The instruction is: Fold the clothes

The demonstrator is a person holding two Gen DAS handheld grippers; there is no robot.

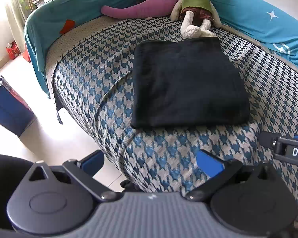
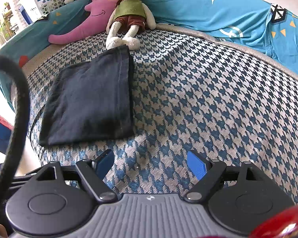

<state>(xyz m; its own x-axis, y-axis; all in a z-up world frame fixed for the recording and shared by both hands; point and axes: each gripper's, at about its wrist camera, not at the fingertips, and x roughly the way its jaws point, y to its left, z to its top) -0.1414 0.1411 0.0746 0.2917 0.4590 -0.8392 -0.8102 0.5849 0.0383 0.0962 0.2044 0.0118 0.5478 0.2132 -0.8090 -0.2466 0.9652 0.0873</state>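
I can read only one bit of lettering: white capitals "DA" on a black plate of the right gripper's body (image 1: 294, 148), which enters the left wrist view at its right edge, above the near edge of the houndstooth sofa seat (image 1: 168, 144). The word runs off the edge, so I can't tell the rest. The teal cover (image 2: 218, 19) along the sofa's far edge carries only stars and shapes.
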